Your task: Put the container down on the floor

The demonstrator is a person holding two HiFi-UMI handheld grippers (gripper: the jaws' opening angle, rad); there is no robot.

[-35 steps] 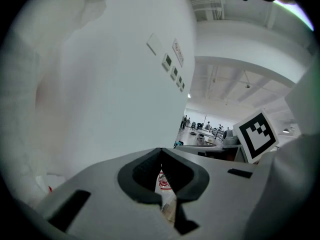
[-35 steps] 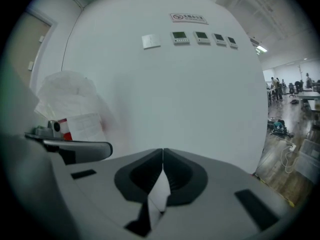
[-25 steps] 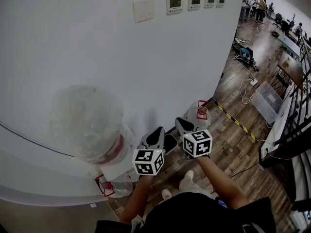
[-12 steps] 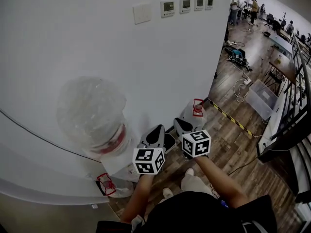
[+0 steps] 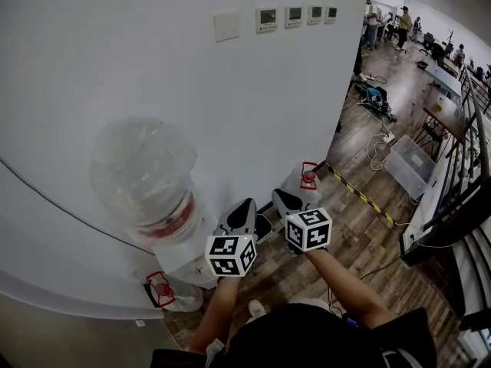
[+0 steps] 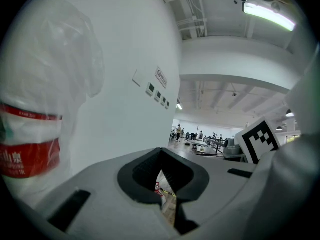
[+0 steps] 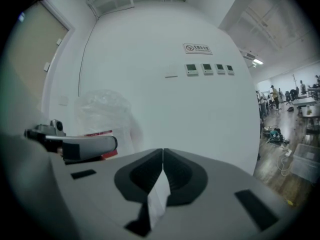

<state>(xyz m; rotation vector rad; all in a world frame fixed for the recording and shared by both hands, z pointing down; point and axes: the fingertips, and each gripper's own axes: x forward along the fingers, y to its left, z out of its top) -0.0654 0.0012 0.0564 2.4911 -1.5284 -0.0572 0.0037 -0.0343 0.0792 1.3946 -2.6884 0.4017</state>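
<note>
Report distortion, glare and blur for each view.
Head view: wide-angle bends the wall; the plastic-wrapped water bottle looks hazy. Left gripper view: fisheye with dark corners; the ceiling light blows out. Right gripper view: same fisheye vignette, even light, no glare.

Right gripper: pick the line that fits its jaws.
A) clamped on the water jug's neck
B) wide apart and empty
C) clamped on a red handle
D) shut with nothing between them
D: the right gripper has its jaws pressed together with nothing between them, and the water jug stands apart from it.
</note>
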